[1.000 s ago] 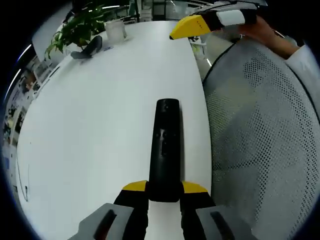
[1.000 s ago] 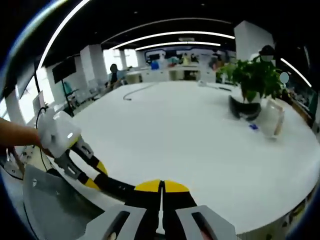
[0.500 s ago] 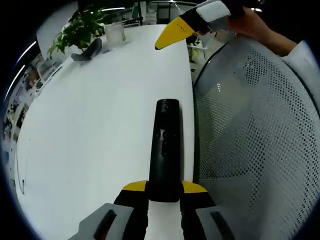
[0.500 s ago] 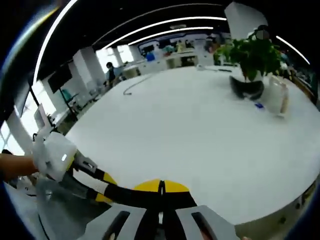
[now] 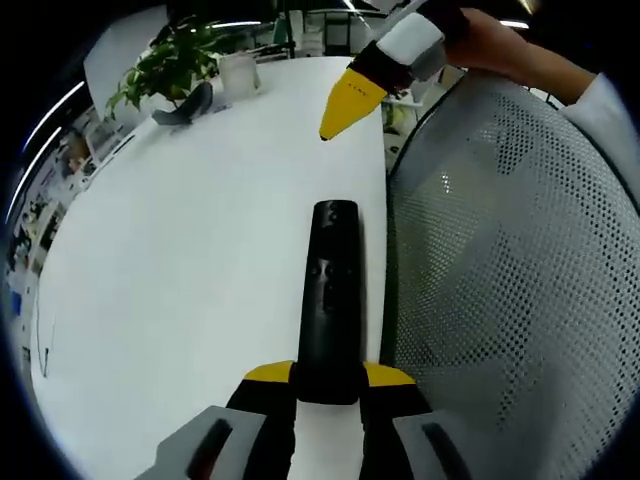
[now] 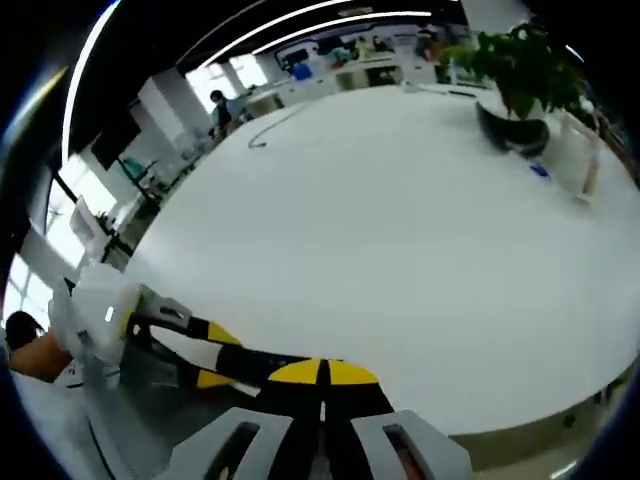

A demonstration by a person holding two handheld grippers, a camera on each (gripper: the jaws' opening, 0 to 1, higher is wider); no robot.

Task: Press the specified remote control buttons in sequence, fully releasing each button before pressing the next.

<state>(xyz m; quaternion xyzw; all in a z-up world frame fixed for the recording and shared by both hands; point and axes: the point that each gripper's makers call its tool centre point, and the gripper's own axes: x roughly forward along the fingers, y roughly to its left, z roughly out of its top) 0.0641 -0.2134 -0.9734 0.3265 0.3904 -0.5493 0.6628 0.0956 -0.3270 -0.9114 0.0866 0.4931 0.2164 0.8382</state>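
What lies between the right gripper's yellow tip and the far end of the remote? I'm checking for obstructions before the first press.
In the left gripper view, only bare white table separates the right gripper from the remote.

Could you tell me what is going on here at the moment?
A person holds a gripper in each hand. The left gripper is clamped on the near end of a black remote control above a white table. The right gripper, jaws shut, hovers beyond the remote's far end, touching no button.
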